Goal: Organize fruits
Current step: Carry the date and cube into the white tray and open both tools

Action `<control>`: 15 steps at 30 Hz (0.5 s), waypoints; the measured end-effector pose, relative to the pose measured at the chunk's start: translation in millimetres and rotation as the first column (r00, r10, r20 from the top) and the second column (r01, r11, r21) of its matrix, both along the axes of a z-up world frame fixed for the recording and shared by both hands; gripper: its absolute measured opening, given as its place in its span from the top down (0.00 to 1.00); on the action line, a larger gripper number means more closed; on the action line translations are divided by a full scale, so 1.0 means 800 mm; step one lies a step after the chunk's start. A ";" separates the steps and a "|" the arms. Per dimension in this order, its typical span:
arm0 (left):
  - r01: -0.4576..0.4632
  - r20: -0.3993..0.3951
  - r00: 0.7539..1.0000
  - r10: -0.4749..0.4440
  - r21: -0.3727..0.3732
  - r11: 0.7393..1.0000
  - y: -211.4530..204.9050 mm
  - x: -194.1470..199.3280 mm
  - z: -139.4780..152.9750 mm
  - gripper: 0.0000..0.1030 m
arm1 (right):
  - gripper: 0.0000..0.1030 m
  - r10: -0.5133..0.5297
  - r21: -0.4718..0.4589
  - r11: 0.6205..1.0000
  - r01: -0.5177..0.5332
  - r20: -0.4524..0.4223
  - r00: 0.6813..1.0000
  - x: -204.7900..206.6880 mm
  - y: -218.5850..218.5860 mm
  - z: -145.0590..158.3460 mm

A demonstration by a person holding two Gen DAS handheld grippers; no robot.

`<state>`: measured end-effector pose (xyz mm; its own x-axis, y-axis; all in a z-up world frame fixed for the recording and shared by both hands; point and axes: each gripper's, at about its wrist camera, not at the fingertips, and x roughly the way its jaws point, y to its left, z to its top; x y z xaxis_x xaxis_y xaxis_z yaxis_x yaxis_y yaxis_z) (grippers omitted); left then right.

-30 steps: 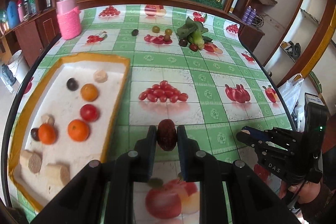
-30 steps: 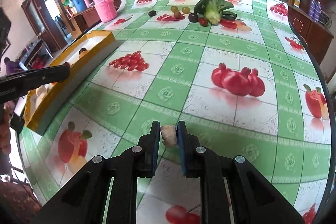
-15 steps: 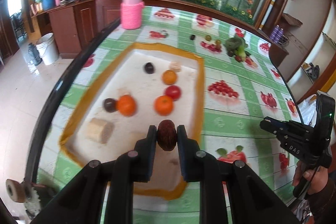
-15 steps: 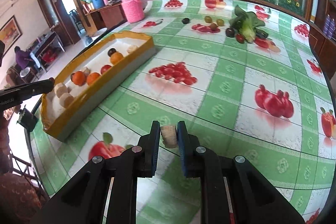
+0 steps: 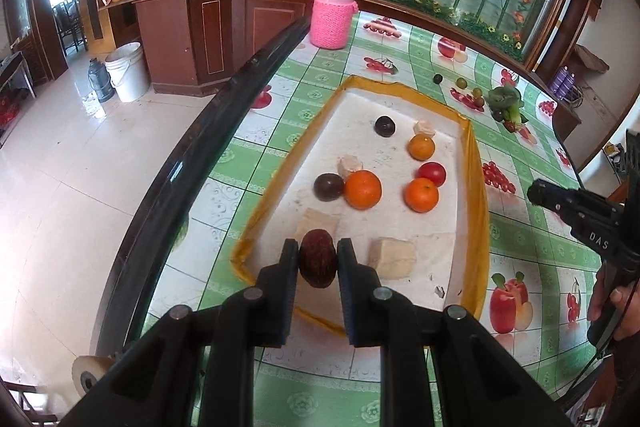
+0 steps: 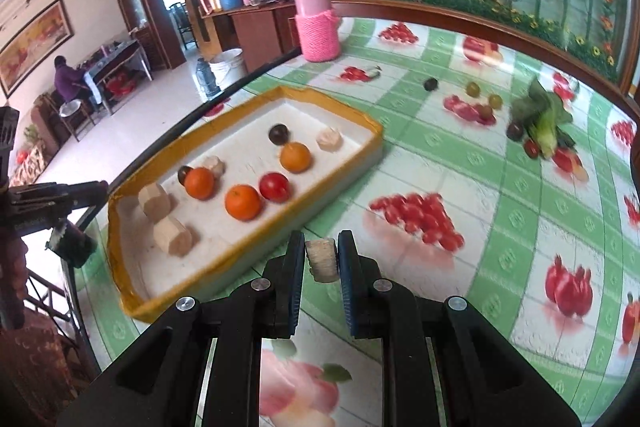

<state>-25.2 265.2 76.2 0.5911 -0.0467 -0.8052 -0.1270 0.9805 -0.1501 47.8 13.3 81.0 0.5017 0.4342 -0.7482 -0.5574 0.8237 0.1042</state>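
Observation:
My left gripper (image 5: 318, 259) is shut on a dark red-brown fruit (image 5: 317, 263), held over the near end of the yellow-rimmed white tray (image 5: 478, 187). The tray holds several oranges (image 5: 362, 189), a red tomato (image 5: 432, 173), dark fruits (image 5: 328, 187) and pale cut chunks (image 5: 391, 258). My right gripper (image 6: 319, 259) is shut on a pale beige chunk (image 6: 321, 259), held above the tablecloth just right of the tray (image 6: 248, 251). The right gripper also shows in the left wrist view (image 5: 580, 215).
Loose small fruits (image 6: 473, 89) and a leafy green vegetable (image 6: 546, 123) lie at the table's far side. A pink knitted-sleeve jar (image 5: 335, 13) stands at the far corner. The table's dark left edge (image 5: 188, 163) drops to the tiled floor.
My left gripper has carried the dark fruit left, from over the tablecloth to over the tray's near end. My right gripper has moved left with its chunk, closer to the tray.

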 end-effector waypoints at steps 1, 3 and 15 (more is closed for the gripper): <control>0.001 -0.002 1.000 -0.001 -0.002 1.000 0.000 0.002 -0.002 0.79 | 0.84 0.009 -0.002 1.000 -0.009 0.003 1.000 0.003 0.008 0.002; 0.006 -0.006 1.000 -0.006 -0.010 1.000 0.002 0.007 -0.005 0.79 | 0.84 0.033 -0.010 0.999 -0.033 0.012 0.999 0.007 0.026 0.004; 0.070 -0.007 0.998 -0.070 -0.016 0.997 -0.005 0.083 -0.007 0.79 | 0.84 0.132 -0.052 0.990 -0.133 -0.011 0.991 0.057 0.114 -0.012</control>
<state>40.8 261.0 70.3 0.5795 -0.1003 -0.8087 -0.0598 0.9845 -0.1650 93.7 104.9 71.5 0.4370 0.4564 -0.7751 -0.6613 0.7471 0.0671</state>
